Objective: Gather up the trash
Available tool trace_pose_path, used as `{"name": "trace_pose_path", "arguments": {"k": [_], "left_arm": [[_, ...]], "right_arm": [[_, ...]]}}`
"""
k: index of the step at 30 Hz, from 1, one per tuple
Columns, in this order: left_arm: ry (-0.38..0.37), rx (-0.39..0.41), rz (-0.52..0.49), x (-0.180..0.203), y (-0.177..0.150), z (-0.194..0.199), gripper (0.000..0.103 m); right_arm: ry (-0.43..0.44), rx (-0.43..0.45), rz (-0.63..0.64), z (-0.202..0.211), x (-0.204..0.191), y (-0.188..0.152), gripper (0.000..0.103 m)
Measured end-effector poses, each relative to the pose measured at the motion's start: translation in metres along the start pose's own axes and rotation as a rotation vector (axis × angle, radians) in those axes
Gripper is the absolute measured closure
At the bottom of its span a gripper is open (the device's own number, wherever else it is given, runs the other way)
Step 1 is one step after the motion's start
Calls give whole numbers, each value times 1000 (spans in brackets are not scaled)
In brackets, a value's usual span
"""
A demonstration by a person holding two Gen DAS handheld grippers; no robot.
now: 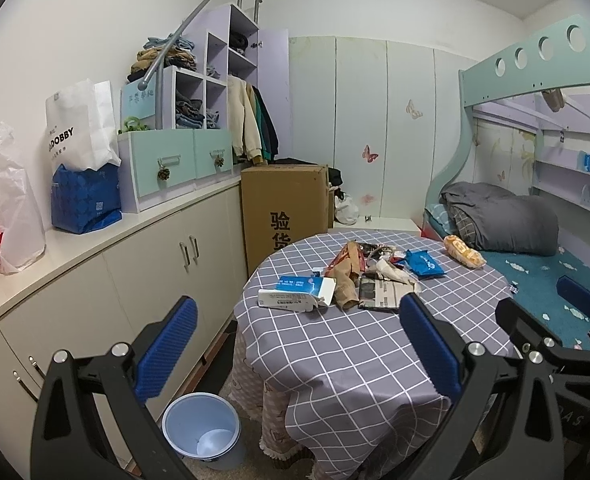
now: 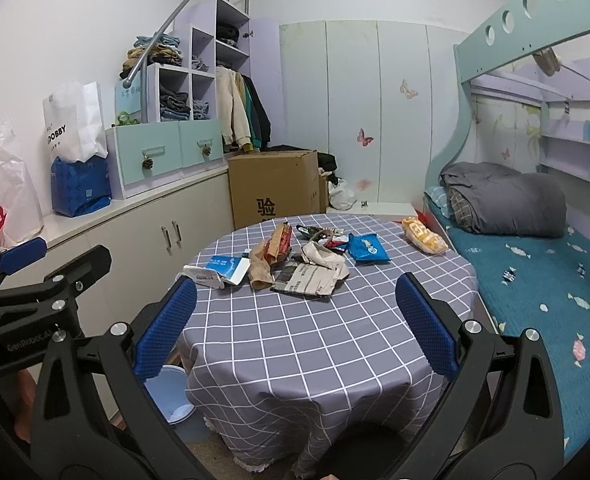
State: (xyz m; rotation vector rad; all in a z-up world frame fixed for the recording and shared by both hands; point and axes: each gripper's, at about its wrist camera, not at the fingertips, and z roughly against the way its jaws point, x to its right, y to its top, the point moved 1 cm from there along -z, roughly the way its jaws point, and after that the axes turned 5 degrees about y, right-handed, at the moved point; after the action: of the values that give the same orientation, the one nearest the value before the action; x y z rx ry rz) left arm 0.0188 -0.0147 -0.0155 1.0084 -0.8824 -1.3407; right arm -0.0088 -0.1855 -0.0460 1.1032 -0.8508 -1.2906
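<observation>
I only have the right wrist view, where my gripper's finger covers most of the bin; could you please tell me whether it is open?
Observer: Yes. In the left wrist view the bin stands lidless on the floor, beside the table.
Operator: Thank you. Is the left gripper free to pick something up?
Observer: The left gripper has its jaws wide apart, with nothing between them.

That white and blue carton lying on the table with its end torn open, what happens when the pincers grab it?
The carton looks like thin cardboard, so it would probably crush inward under the pinch. Lying flat with one end torn open, it seems empty and light. With flat sides, it should slide on the tablecloth rather than roll.
</observation>
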Motion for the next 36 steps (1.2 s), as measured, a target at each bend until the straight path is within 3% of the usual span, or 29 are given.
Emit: {"name": "trace_pose_path", "arguments": {"k": [11,17,25,36], "left_arm": [[9,-77,-7,5,-10,-31,4],[7,-164,-13,15,-21,-66,4],[13,-235,-11,26,-27,-111,4],[-158,-340,1,69,1,-189,4]], "right_arm": [[18,-35,-15,-23,6,-8,6],[37,-120,-71,-57,27,-21,6],[6,-155,-103,-90,51,-27,6],[-73,-178,-135,-132,119,-11,6]]}}
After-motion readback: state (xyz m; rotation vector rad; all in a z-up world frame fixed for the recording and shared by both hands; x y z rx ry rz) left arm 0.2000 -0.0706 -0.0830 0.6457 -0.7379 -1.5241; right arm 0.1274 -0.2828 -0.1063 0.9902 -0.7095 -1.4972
